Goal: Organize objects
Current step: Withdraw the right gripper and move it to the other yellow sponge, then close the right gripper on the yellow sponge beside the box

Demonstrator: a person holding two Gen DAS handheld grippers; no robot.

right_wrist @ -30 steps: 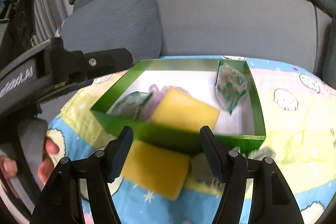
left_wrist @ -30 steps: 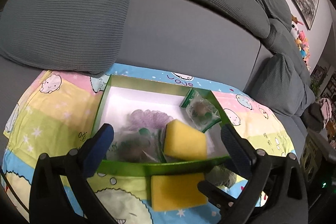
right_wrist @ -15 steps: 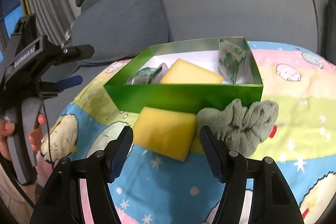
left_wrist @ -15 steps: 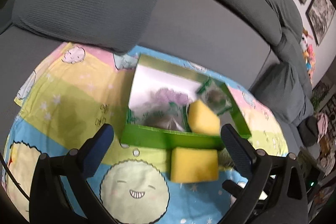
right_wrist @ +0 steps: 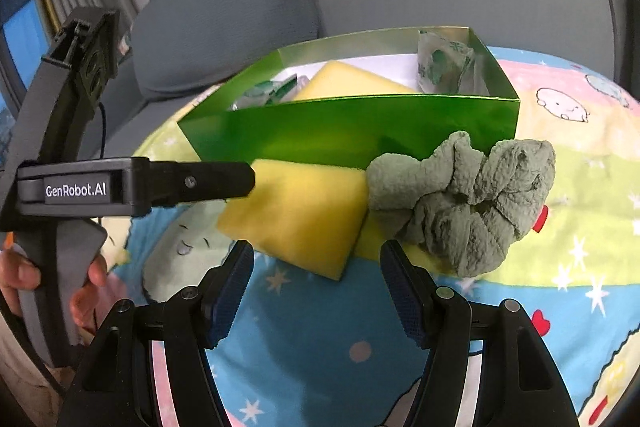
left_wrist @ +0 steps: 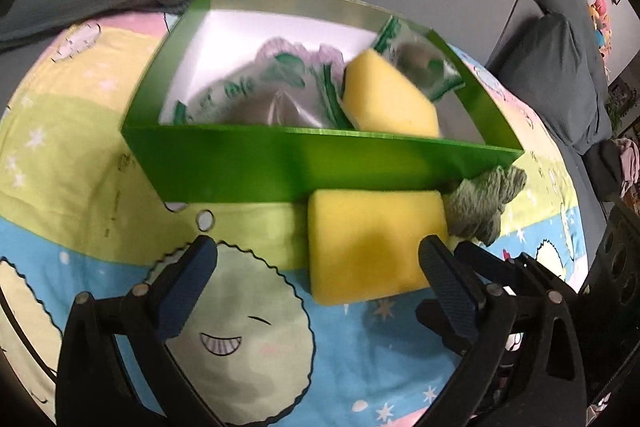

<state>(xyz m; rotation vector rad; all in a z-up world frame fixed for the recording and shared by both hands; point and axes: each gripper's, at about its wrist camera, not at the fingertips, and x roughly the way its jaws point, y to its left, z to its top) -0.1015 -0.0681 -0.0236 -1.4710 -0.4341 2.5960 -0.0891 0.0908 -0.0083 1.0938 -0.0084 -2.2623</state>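
A green box [left_wrist: 304, 163] [right_wrist: 360, 131] sits on a cartoon blanket and holds a yellow sponge [left_wrist: 384, 99] [right_wrist: 352, 83] and green-printed clear packets [left_wrist: 256, 95] [right_wrist: 444, 67]. A second yellow sponge [left_wrist: 372, 243] [right_wrist: 296, 211] lies on the blanket against the box's near wall, next to a crumpled grey-green cloth [left_wrist: 480, 203] [right_wrist: 472, 203]. My left gripper [left_wrist: 316, 283] is open, close in front of this sponge; its right finger [left_wrist: 444, 279] overlaps the sponge's corner. My right gripper [right_wrist: 316, 287] is open just before the same sponge.
The blanket [left_wrist: 80, 131] [right_wrist: 580, 155] covers a grey sofa seat with grey cushions [right_wrist: 224, 23] behind the box. The left tool and the hand holding it [right_wrist: 80, 183] fill the left of the right wrist view.
Both grippers have moved down and closer to the sponge outside the box. The left gripper has swung toward it from above the box. Both stay open.
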